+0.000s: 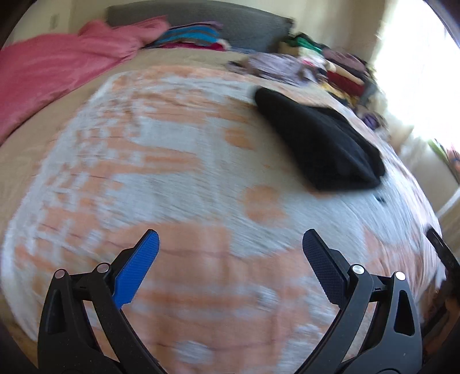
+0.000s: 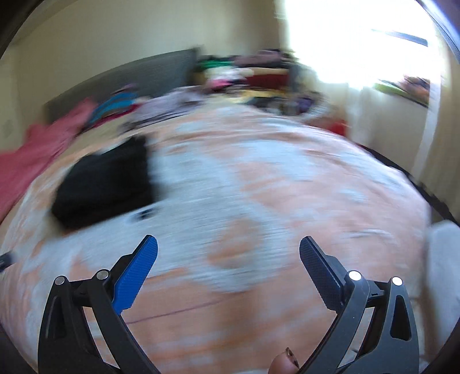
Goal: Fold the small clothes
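Clearly, both views are smeared by motion, so small details cannot be trusted. The left tongs (image 1: 230, 238) stand wide apart and hold nothing, and the right tongs (image 2: 228, 244) are the same, apart and empty, both above the orange and grey bedspread (image 1: 178, 161). The black garment (image 1: 319, 141), which looks already folded into a thick packet, lies on the bed to the far right in the left wrist view and to the far left in the right wrist view (image 2: 106, 184), so it sits between the two tongs and ahead of them, not touched by either. I judge that the main danger is a careless sweep: if one finger catches the near edge of the packet while passing, the folds can open again. A small dark thing (image 2: 142, 214) lies just beside the near edge of the garment; what it is I cannot tell, but it could be dragged along. The heap of mixed clothes (image 1: 330, 69) at the far side, near the grey headboard (image 1: 201, 20), is loose, and pulling one piece there may bring others with it. The pink blanket (image 1: 51, 66) fills the far left. The near and middle part of the bedspread is bare and gives good room for spreading a piece; the right edge of the bed falls away toward the bright window (image 2: 359, 37), so cloth laid there could slide off.
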The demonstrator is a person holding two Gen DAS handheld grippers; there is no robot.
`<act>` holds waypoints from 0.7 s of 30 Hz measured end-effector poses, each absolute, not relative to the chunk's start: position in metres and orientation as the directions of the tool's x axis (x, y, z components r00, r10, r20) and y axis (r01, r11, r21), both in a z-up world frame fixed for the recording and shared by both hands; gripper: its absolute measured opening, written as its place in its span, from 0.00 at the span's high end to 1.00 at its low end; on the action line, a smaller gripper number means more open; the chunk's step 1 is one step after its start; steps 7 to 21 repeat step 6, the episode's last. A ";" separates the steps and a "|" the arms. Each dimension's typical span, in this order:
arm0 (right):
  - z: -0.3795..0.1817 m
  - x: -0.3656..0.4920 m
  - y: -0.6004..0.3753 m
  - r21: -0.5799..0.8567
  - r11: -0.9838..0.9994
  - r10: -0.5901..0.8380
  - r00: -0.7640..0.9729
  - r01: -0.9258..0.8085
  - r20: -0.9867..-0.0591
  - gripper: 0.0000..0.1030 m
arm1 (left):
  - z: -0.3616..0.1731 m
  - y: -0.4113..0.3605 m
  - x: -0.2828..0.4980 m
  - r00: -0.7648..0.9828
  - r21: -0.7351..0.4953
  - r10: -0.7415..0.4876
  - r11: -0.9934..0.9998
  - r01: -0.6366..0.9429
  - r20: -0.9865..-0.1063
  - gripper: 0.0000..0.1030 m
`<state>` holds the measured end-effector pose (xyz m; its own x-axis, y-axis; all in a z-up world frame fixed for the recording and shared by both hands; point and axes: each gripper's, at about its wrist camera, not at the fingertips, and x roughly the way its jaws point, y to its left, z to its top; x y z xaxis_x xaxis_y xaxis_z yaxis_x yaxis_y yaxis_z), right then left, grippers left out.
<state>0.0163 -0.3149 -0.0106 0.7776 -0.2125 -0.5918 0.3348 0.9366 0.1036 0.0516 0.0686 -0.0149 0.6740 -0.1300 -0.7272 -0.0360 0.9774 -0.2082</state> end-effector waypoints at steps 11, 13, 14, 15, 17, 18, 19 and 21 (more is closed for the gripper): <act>-0.018 -0.033 -0.499 -0.051 0.609 -0.652 0.464 0.791 -0.600 0.04 | 0.004 0.242 0.095 0.637 -0.144 0.142 0.916 -0.376 -0.758 0.09; -0.018 -0.033 -0.499 -0.051 0.609 -0.652 0.464 0.791 -0.600 0.04 | 0.004 0.242 0.095 0.637 -0.144 0.142 0.916 -0.376 -0.758 0.09; -0.018 -0.033 -0.499 -0.051 0.609 -0.652 0.464 0.791 -0.600 0.04 | 0.004 0.242 0.095 0.637 -0.144 0.142 0.916 -0.376 -0.758 0.09; -0.018 -0.033 -0.499 -0.051 0.609 -0.652 0.464 0.791 -0.600 0.04 | 0.004 0.242 0.095 0.637 -0.144 0.142 0.916 -0.376 -0.758 0.09; -0.018 -0.033 -0.499 -0.051 0.609 -0.652 0.464 0.791 -0.600 0.04 | 0.004 0.242 0.095 0.637 -0.144 0.142 0.916 -0.376 -0.758 0.09; -0.018 -0.033 -0.499 -0.051 0.609 -0.652 0.464 0.791 -0.600 0.04 | 0.004 0.242 0.095 0.637 -0.144 0.142 0.916 -0.376 -0.758 0.09; -0.018 -0.033 -0.499 -0.051 0.609 -0.652 0.464 0.791 -0.600 0.04 | 0.004 0.242 0.095 0.637 -0.144 0.142 0.916 -0.376 -0.758 0.09; -0.018 -0.033 -0.499 -0.051 0.609 -0.652 0.464 0.791 -0.600 0.04 | 0.004 0.242 0.095 0.637 -0.144 0.142 0.916 -0.376 -0.758 0.09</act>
